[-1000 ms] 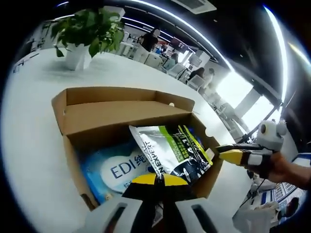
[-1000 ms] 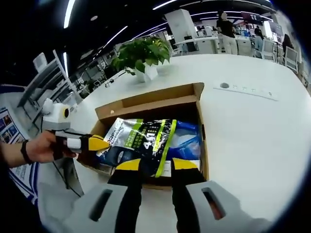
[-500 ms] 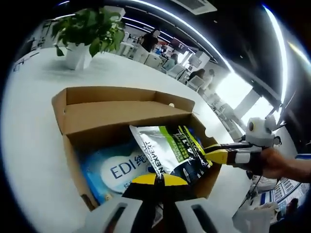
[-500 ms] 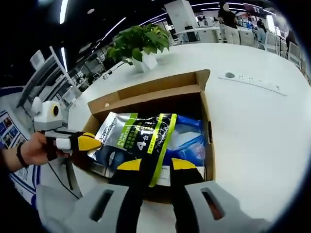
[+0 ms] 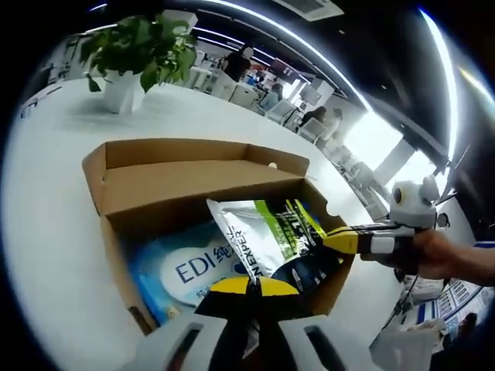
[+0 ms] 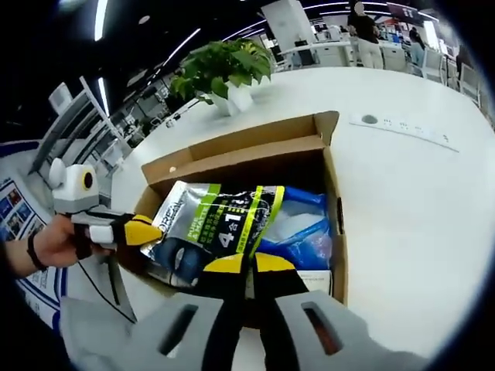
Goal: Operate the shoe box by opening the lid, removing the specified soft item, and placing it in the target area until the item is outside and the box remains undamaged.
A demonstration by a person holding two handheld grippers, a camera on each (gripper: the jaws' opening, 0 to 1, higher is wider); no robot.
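The open cardboard shoe box (image 5: 178, 151) (image 6: 255, 139) sits on the white table with its lid folded back. In it a silver, green and black pouch (image 5: 271, 239) (image 6: 216, 224) lies over a blue wipes pack (image 5: 178, 270) (image 6: 298, 224). My right gripper (image 6: 249, 264) (image 5: 334, 240) is shut on the pouch's edge at one side wall, and the pouch is creased there. My left gripper (image 5: 247, 284) (image 6: 151, 230) is shut at the opposite wall, beside the pouch's other end. Whether it pinches anything, I cannot tell.
A potted plant (image 5: 131, 46) (image 6: 224, 69) stands on the table (image 5: 46, 193) (image 6: 402, 193) beyond the box. A round port (image 6: 370, 120) and a socket strip lie in the tabletop to the right. People and desks fill the background.
My right gripper has come forward to the box and shut on the pouch's edge, crumpling that end. The left gripper stays shut in place.
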